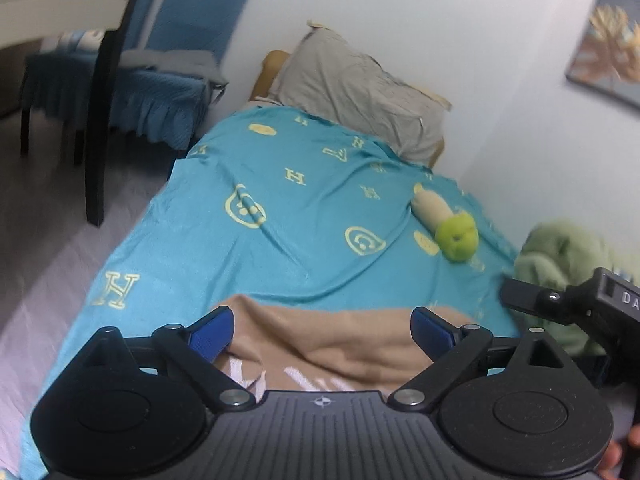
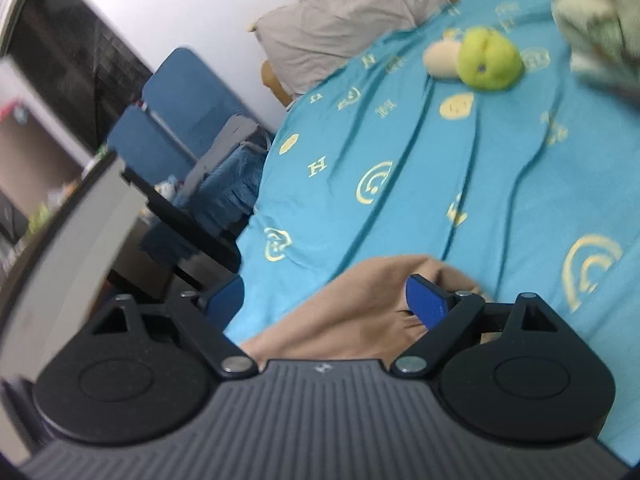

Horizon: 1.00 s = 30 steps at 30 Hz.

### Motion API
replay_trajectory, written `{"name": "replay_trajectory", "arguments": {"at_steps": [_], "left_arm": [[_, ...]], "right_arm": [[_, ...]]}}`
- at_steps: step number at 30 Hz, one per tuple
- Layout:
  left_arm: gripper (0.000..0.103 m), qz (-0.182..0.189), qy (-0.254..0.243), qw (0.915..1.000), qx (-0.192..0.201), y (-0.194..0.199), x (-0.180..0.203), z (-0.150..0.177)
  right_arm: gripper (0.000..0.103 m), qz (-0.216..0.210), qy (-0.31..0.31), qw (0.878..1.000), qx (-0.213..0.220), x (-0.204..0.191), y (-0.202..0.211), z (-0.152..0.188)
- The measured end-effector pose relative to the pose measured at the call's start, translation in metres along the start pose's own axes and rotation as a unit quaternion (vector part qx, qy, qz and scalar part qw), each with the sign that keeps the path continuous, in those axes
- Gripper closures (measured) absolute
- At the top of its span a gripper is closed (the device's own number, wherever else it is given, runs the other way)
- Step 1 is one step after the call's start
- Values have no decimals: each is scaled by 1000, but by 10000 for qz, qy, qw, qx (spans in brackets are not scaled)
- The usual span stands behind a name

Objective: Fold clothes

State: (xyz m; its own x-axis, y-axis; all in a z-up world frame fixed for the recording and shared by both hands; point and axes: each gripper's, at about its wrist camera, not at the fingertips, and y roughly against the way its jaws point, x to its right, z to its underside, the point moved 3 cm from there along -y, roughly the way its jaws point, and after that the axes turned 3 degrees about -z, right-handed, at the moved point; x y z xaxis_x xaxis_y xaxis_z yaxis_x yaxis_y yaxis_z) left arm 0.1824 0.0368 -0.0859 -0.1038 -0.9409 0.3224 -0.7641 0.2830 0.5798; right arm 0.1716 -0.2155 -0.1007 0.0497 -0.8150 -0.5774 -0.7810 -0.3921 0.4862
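A tan garment (image 1: pixel 328 340) with white lettering lies on the near end of a bed covered by a turquoise sheet (image 1: pixel 280 208). My left gripper (image 1: pixel 322 328) is open just above it, blue pads wide apart on either side of the cloth. In the right wrist view the same tan garment (image 2: pixel 360 304) lies between the pads of my right gripper (image 2: pixel 326 300), which is also open and empty. The right gripper's black body (image 1: pixel 576 304) shows at the right edge of the left wrist view. A pale green garment (image 1: pixel 568 256) lies bunched at the bed's right side, near the wall.
A green and cream plush toy (image 1: pixel 448 224) lies on the sheet toward the wall. A grey pillow (image 1: pixel 360 88) is at the bed's head. A blue-covered chair (image 1: pixel 160 60) and a table leg (image 1: pixel 100 120) stand left of the bed. White walls border the bed's far and right sides.
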Motion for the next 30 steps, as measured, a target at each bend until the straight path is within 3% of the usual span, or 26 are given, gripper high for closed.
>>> {"name": "replay_trajectory", "arguments": {"at_steps": [1, 2, 4, 8, 11, 21, 23, 24, 25, 26, 27, 30], "left_arm": [[7, 4, -134, 9999, -68, -2, 3, 3], [7, -37, -256, 9996, -145, -6, 5, 6], [7, -180, -497, 9981, -308, -17, 8, 13], [7, -601, -679, 9936, -681, -46, 1, 25], [7, -697, -691, 9920, -795, -57, -7, 31], [8, -592, -978, 9922, -491, 3, 11, 34], [8, -563, -1060, 9915, -499, 15, 15, 41], [8, -592, -1108, 9905, -560, 17, 16, 45], [8, -634, -1147, 9894, -617, 17, 17, 48], [7, -663, -1171, 9886, -672, 16, 17, 50], [5, -691, -1193, 9878, -727, 15, 16, 53], [2, -719, -1183, 9863, -899, 7, 13, 57]], "right_arm": [[48, 8, 166, 9998, -80, -2, -3, 1], [53, 65, 298, 9993, -196, -2, -8, 4], [75, 261, 455, 9978, -396, 3, -21, 8], [79, 827, 777, 9915, -644, 21, -59, 18], [80, 874, 854, 9901, -694, 28, -73, 26], [74, 1083, 917, 9885, -526, -1, -14, 34], [67, 1156, 1018, 9866, -545, -4, -7, 39], [52, 1178, 1065, 9858, -554, -4, -5, 41], [28, 1163, 1071, 9858, -572, -4, -6, 44], [18, 1140, 1066, 9860, -593, -3, -7, 48], [12, 1178, 1103, 9846, -666, -1, -10, 52], [12, 1312, 1252, 9795, -874, 2, -20, 63]]}}
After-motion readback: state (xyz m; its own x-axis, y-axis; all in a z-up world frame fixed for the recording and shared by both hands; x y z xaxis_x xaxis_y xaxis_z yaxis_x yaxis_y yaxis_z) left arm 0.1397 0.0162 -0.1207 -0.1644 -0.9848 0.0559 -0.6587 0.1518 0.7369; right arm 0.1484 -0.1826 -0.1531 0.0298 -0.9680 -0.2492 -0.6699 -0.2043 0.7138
